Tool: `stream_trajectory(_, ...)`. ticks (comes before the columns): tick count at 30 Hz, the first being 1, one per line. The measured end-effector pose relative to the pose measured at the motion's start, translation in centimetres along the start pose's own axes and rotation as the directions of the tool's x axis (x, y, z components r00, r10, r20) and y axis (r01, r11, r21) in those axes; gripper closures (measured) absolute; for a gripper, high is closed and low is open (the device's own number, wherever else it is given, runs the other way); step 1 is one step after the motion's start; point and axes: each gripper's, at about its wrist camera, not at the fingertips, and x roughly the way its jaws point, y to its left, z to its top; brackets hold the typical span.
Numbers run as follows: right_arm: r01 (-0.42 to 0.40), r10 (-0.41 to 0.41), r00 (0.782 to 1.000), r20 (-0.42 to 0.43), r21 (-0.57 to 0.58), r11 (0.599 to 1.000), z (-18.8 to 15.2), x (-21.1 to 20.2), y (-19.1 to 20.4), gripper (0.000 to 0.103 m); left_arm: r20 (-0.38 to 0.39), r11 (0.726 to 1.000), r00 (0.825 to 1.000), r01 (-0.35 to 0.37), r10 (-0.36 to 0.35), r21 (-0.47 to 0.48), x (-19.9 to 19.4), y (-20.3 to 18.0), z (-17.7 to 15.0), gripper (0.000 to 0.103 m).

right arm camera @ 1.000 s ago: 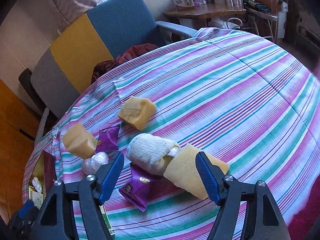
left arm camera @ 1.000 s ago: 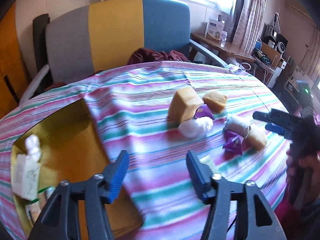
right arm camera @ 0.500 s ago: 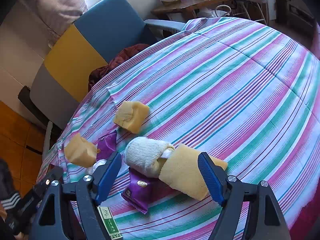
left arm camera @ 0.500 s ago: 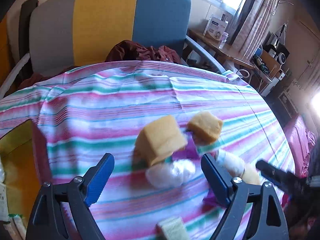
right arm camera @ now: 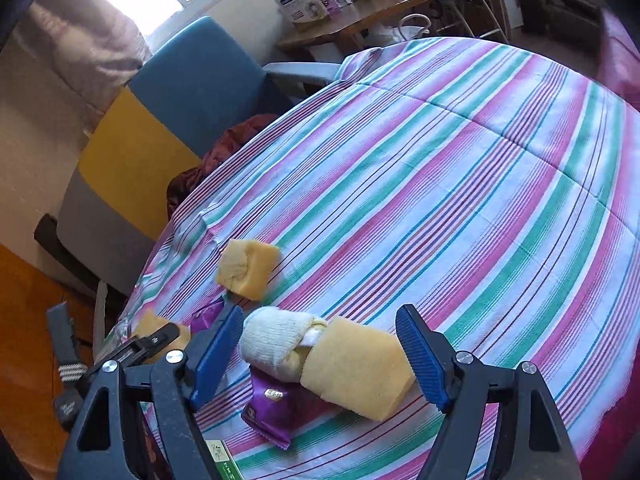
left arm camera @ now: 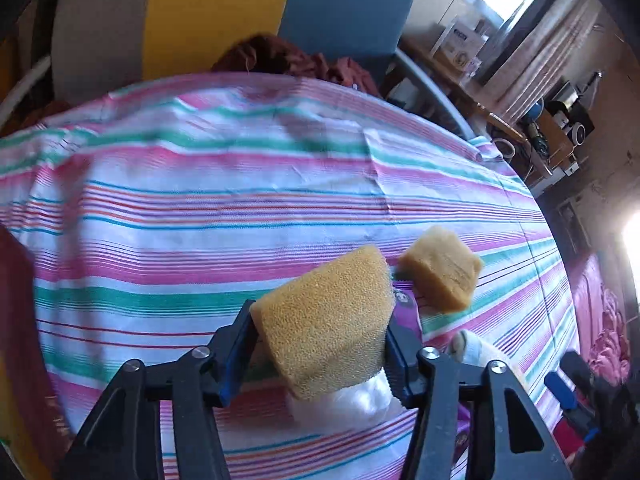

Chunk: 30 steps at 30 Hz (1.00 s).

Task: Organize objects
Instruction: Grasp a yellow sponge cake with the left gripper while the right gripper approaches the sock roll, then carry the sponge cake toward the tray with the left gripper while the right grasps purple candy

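Note:
My left gripper (left arm camera: 318, 346) has its fingers against both sides of a tan sponge block (left arm camera: 324, 320), which rests over a white plastic bag (left arm camera: 352, 400). A second sponge cube (left arm camera: 440, 270) lies just beyond, also in the right wrist view (right arm camera: 248, 268). My right gripper (right arm camera: 320, 360) is open, its fingers on either side of a rolled white sock (right arm camera: 276, 336) and a yellow sponge (right arm camera: 356, 372). A purple snack packet (right arm camera: 276, 404) lies under them. The left gripper and its sponge show at the left of the right wrist view (right arm camera: 160, 332).
The round table has a striped cloth (right arm camera: 460, 200). A grey, yellow and blue chair (left arm camera: 224, 20) with dark red clothing (left arm camera: 288, 60) stands behind it. A green-printed box (right arm camera: 224, 460) lies at the near edge. A desk with clutter (right arm camera: 352, 20) stands beyond.
My left gripper moved forward from the box side to the sponge block and closed around it. My right gripper moved a little closer to the sock and sponge and stays open.

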Motion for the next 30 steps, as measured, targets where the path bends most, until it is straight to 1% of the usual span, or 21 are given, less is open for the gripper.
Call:
stream_trajectory(2, 0.002, -0.002, 1.000, -0.003, 0.002, 1.000, 0.1, 0.2, 0.0, 0.024, 0.028, 1.000, 1.000, 0.014, -0.014, 0.013, -1.3, 0.2, -0.3, 0.048)
stream_trajectory(6, 0.031, -0.031, 1.000, -0.002, -0.013, 0.999, 0.0, 0.4, 0.1, 0.024, 0.076, 0.999, 0.997, 0.029, -0.031, 0.039, -4.2, 0.3, -1.7, 0.048)
stream_trajectory(9, 0.053, -0.053, 0.998, -0.032, -0.019, 0.998, -0.1, 1.1, -0.1, 0.024, 0.094, 0.997, 0.995, 0.036, -0.042, 0.064, -5.9, 0.1, -2.7, 0.048)
stream_trajectory(13, 0.087, -0.090, 0.994, -0.057, -0.045, 0.995, -0.3, 1.8, 0.0, 0.023, 0.094, 0.996, 0.994, 0.047, -0.053, 0.070, -7.4, 0.4, -4.5, 0.048)
stream_trajectory(14, 0.092, -0.095, 0.994, -0.061, -0.052, 0.994, -0.3, 2.0, 0.1, 0.021, 0.093, 0.996, 0.994, 0.047, -0.054, 0.074, -7.9, 0.5, -5.1, 0.048)
stream_trajectory(19, 0.113, -0.120, 0.989, -0.084, -0.080, 0.990, -0.6, 2.5, 0.2, 0.020, 0.102, 0.995, 0.993, 0.051, -0.060, 0.091, -9.9, 0.9, -8.0, 0.048)
stream_trajectory(22, 0.119, -0.128, 0.986, -0.102, -0.092, 0.989, -0.8, 2.8, 0.3, 0.018, 0.115, 0.993, 0.992, 0.044, -0.056, 0.105, -11.5, 1.2, -9.7, 0.048)
stream_trajectory(25, 0.135, -0.148, 0.983, -0.109, -0.118, 0.984, -1.0, 3.0, 0.5, 0.017, 0.121, 0.994, 0.990, 0.054, -0.065, 0.094, -12.9, 2.2, -11.2, 0.048)
stream_trajectory(30, 0.155, -0.170, 0.981, -0.097, -0.149, 0.977, -1.4, 3.0, 0.9, 0.016, 0.131, 0.996, 0.989, 0.064, -0.071, 0.057, -15.0, 4.1, -13.5, 0.048)
